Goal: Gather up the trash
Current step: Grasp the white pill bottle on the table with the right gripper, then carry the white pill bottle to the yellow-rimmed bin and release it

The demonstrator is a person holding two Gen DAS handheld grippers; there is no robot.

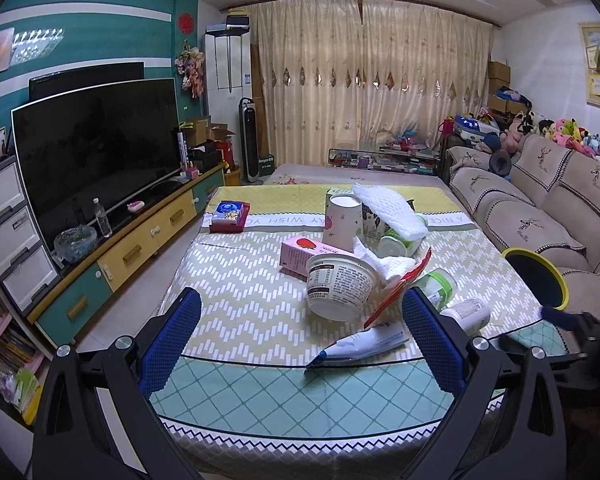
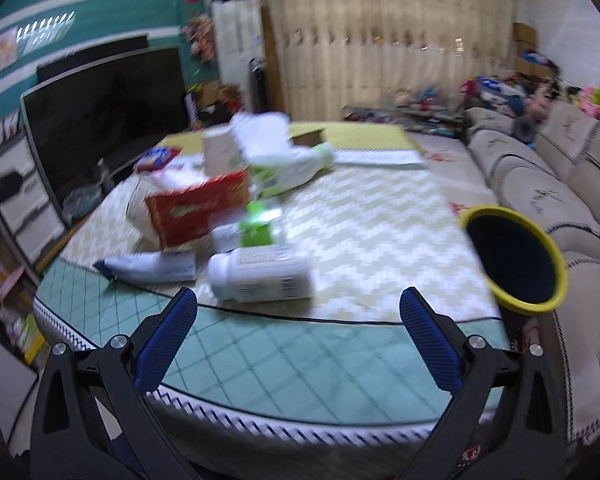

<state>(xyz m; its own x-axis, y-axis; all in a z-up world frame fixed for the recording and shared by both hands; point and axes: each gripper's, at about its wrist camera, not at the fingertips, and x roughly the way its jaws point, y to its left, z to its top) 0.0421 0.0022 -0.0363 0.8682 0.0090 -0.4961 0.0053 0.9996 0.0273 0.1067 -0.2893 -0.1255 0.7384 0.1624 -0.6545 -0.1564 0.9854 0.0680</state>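
Both tools gape empty over a crowded pile of trash.
Left view: left tool [image 1: 300, 344] open above the tube [image 1: 356, 346]; closing could topple the tub [image 1: 340, 286]. Right view: right tool [image 2: 300, 336] open near the white bottle [image 2: 260, 276], which may roll off the bench [image 2: 340, 360], missing the bin [image 2: 514, 256].

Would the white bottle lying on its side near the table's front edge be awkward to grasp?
Probably somewhat. The white bottle lies on its round side, so a nudge could roll it. It looks like smooth plastic, possibly slippery. The right gripper is open wide enough to span it.
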